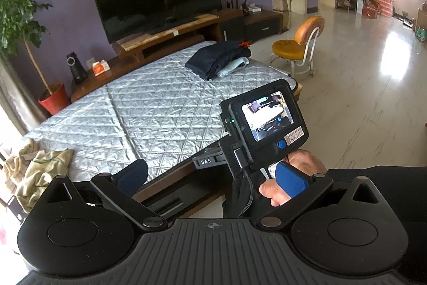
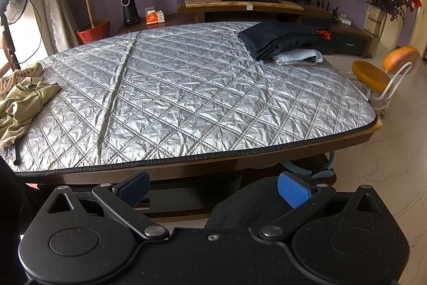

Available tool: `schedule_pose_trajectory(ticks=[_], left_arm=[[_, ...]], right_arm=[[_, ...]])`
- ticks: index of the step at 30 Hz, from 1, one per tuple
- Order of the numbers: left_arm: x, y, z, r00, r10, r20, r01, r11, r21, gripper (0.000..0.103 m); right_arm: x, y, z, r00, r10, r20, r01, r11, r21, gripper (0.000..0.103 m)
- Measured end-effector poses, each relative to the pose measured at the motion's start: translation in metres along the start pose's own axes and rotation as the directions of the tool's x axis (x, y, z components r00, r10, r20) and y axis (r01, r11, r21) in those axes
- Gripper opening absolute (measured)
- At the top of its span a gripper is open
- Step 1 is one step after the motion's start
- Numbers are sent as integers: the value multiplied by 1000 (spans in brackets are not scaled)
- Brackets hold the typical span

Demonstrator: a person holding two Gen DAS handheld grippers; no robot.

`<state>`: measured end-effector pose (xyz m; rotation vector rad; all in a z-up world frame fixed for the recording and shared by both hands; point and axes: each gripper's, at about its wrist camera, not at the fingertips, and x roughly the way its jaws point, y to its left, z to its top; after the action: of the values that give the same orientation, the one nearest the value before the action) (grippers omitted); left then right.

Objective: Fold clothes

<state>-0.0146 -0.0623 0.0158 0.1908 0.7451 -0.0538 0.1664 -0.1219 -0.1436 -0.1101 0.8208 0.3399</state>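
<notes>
We hold both tools back from the quilted silver table cover (image 2: 186, 87), short of its near edge, and neither one touches cloth. Our left gripper (image 1: 213, 178) has its blue pads spread wide with nothing between them, and our right gripper (image 2: 213, 188) is just as wide and just as empty, which looks like a ready stance for taking a garment by two corners. In the left wrist view the right tool's screen unit (image 1: 264, 119) sits in a hand (image 1: 291, 178) off the cover's near right edge. The crumpled olive garment (image 2: 24, 103) lies on the cover's left edge, most likely the next piece to fold. At the far right corner of the cover rests the folded dark stack (image 2: 283, 38) over a light blue piece (image 2: 301, 55), seemingly parked clear of the open middle.
</notes>
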Motion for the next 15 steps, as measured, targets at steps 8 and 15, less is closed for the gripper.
schedule_pose_trajectory(ticks=[8, 15], left_arm=[[5, 1, -2, 1000, 9, -11, -9, 1000, -5, 103], [14, 3, -5, 999, 13, -29, -13, 1000, -2, 103]], right_arm=[[0, 0, 1, 1000, 1, 1, -1, 1000, 1, 102], [-1, -2, 2, 1000, 10, -1, -10, 1000, 19, 102]])
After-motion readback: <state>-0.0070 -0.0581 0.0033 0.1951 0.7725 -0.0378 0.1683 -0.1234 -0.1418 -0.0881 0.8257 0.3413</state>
